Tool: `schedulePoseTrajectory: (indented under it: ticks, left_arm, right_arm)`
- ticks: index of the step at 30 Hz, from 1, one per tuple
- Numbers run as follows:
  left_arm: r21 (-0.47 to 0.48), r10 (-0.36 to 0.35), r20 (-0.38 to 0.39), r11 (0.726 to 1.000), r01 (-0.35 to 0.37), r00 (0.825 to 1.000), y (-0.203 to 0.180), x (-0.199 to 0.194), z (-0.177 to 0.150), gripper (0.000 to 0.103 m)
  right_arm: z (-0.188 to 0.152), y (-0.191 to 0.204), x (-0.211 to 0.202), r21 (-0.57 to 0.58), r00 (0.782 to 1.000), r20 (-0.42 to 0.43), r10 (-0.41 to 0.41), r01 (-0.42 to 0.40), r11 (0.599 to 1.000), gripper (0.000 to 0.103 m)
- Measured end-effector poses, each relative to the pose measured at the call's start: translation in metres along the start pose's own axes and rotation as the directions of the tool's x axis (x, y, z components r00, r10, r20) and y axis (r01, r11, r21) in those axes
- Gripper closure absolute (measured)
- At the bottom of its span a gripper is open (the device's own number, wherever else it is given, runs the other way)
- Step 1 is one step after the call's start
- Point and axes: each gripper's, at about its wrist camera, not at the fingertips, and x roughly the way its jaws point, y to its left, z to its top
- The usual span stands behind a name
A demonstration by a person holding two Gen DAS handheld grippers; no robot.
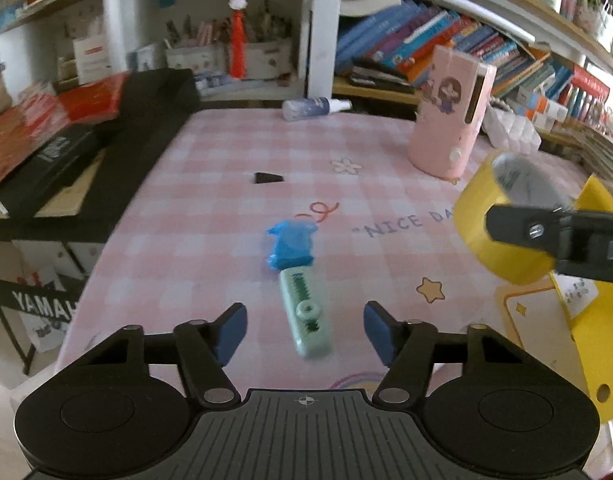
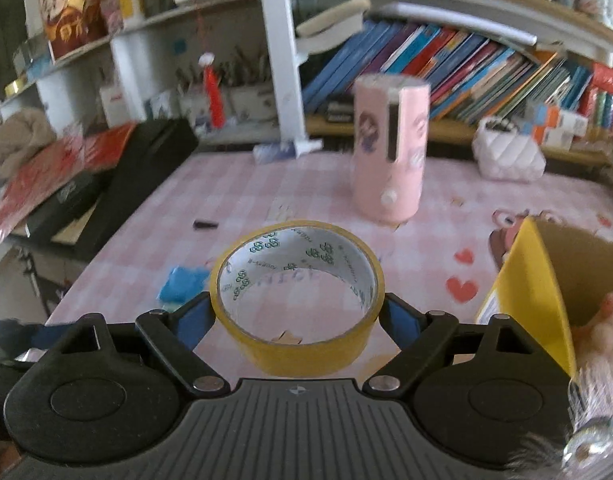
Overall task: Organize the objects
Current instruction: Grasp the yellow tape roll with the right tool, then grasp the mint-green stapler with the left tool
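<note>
My right gripper is shut on a roll of yellow tape, held above the pink checked tablecloth; the roll also shows in the left wrist view. A yellow cardboard box stands open just right of it. My left gripper is open and empty, low over the table, its fingers either side of a mint green stapler-like tool. A crumpled blue item lies just beyond the tool. A small black piece lies farther back.
A pink pen holder stands at the back right, a spray bottle lies at the far edge. Black cases and red books are stacked at the left. Bookshelves line the back. A white quilted pouch sits far right.
</note>
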Motion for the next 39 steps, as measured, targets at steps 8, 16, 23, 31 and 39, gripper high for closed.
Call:
schedulePoseTrajectory:
  ticks: [8, 16, 23, 31, 39]
  left_arm:
    - [0.024, 0.031, -0.070, 0.999, -0.029, 0.997, -0.012, 0.038, -0.001, 0.068]
    - [-0.008, 0.029, -0.064, 1.000, -0.030, 0.998, -0.006, 0.031, -0.001, 0.081]
    - [-0.057, -0.024, 0.033, 0.998, 0.025, 0.999, 0.001, -0.014, 0.005, 0.081]
    - [-0.044, -0.054, 0.101, 0.997, 0.059, 0.993, -0.001, -0.058, -0.006, 0.080]
    - [-0.060, -0.035, 0.116, 0.997, 0.042, 0.993, 0.008, -0.090, -0.030, 0.080]
  right_arm:
    - [-0.001, -0.012, 0.001, -0.012, 1.000, 0.001, -0.018, 0.018, 1.000, 0.016]
    - [-0.004, -0.018, 0.001, 0.008, 1.000, -0.020, -0.023, 0.023, 1.000, 0.016]
    - [-0.006, -0.016, 0.000, 0.015, 0.999, -0.042, -0.009, 0.010, 1.000, 0.016]
    - [-0.013, -0.001, -0.014, -0.015, 0.999, -0.042, 0.031, -0.032, 0.999, 0.015]
    - [-0.029, 0.023, -0.036, -0.076, 0.997, -0.054, 0.056, -0.060, 0.995, 0.015]
